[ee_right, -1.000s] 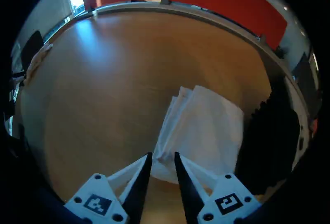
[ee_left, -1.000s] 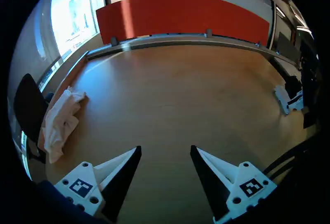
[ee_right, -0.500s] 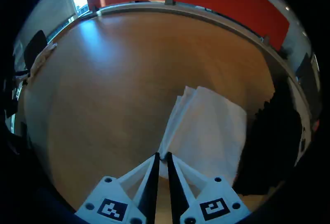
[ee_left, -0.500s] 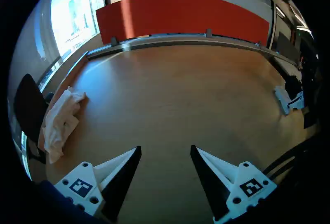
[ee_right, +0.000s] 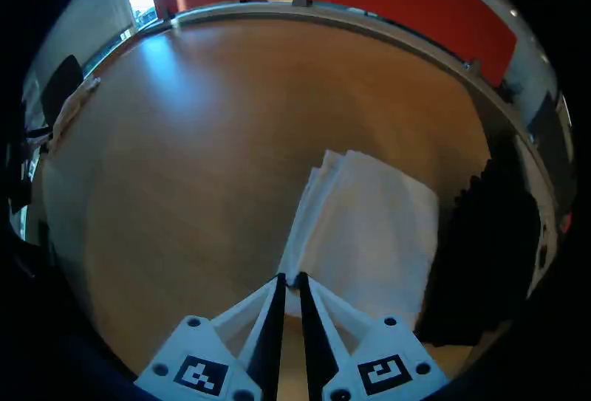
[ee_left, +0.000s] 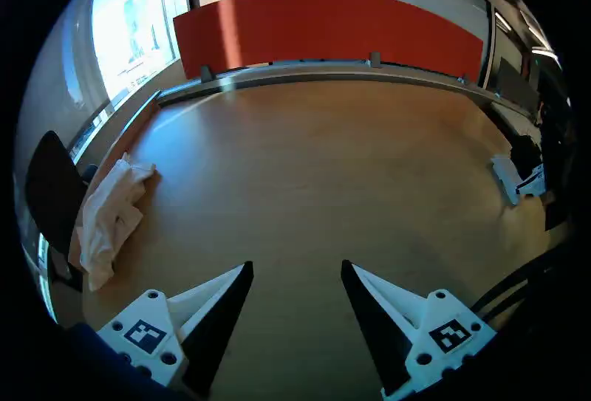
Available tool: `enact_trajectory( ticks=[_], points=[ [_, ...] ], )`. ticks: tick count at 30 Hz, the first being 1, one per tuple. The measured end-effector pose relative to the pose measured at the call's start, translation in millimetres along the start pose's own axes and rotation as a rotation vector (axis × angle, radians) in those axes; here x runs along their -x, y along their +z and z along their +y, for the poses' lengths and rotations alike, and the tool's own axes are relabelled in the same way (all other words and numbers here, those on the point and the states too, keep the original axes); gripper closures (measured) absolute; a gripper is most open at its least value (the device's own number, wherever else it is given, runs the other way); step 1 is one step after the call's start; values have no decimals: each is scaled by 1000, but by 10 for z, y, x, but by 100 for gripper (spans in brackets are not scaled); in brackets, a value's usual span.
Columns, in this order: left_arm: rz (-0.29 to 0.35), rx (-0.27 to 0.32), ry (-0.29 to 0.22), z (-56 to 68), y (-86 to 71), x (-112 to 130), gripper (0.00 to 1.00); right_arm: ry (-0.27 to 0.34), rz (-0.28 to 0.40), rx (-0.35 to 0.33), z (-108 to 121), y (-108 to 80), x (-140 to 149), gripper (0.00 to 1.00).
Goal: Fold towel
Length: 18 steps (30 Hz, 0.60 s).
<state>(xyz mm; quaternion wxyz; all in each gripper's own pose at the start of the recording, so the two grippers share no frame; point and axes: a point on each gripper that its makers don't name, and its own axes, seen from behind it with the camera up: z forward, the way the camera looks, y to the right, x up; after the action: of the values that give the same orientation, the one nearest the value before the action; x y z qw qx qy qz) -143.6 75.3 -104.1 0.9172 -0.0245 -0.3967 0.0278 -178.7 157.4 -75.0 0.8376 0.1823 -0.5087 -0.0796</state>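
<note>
Cloth first: a crumpled cream cloth [ee_left: 111, 216] lies at the left edge of the light wooden tabletop [ee_left: 318, 157], well apart from the left gripper [ee_left: 295, 272], whose jaws stand wide apart over bare wood. Right of centre in the right gripper view lies the folded white towel [ee_right: 369, 231], its near left corner pinched by the right gripper [ee_right: 289, 283], fingers nearly together. It looks light, soft and floppy; layers may slide, so a hold across all stacked edges seems safest. How many layers the fingers catch is hidden, and the dark ribbed object [ee_right: 484, 253] at its right edge is unidentifiable.
</note>
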Motion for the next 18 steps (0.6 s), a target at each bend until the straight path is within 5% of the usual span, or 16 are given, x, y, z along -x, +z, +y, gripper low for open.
enact_trajectory(
  ticks=[6,12,18],
  points=[
    [0,0,2,1,-4,0,12,3,1,0,2,-17,5,83],
    [4,1,1,-1,-10,-14,12,3,14,-3,-14,-56,-9,44],
    [8,4,-1,1,-8,-34,12,6,24,9,3,-92,-17,23]
  ],
)
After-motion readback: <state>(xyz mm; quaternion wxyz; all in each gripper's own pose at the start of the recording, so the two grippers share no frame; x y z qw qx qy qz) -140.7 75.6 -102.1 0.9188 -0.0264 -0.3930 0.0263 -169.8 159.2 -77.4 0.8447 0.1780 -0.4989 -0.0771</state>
